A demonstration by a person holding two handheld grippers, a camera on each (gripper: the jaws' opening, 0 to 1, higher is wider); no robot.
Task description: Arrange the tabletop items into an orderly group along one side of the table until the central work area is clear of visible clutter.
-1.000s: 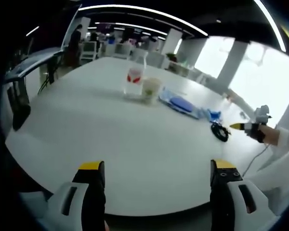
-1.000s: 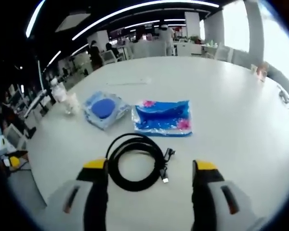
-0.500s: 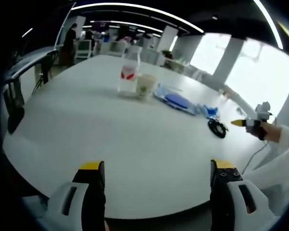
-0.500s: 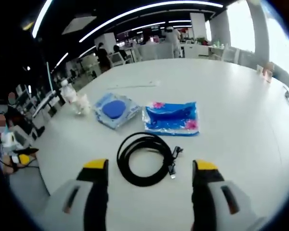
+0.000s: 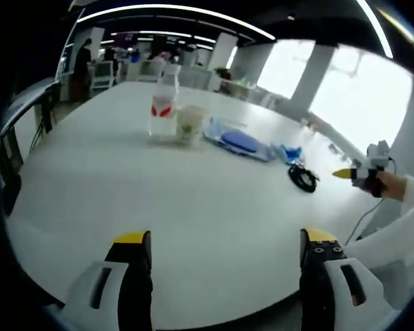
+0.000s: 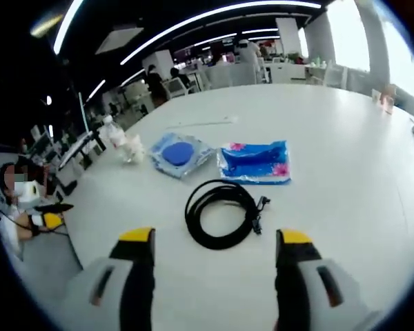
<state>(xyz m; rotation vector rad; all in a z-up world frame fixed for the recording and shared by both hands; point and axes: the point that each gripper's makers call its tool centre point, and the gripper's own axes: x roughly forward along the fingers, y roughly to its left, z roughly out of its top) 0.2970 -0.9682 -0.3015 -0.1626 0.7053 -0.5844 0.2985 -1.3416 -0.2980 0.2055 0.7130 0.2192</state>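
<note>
Bottle (image 5: 162, 102) label (image 5: 161, 109) too blurred to read

Coiled black cable (image 6: 223, 212) (flat) lies near blue packet (image 6: 255, 162), bottle (image 5: 163, 101) upright.

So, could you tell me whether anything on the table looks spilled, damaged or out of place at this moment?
Nothing looks spilled or damaged. The bottle and the cup stand upright side by side, and the two blue packets lie flat. The black cable is coiled but lies loose out on the white table, apart from the packets. Both grippers are open and empty.

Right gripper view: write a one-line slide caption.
Open right gripper hovers before a coiled black cable, blue packets beyond, on a white table.
</note>
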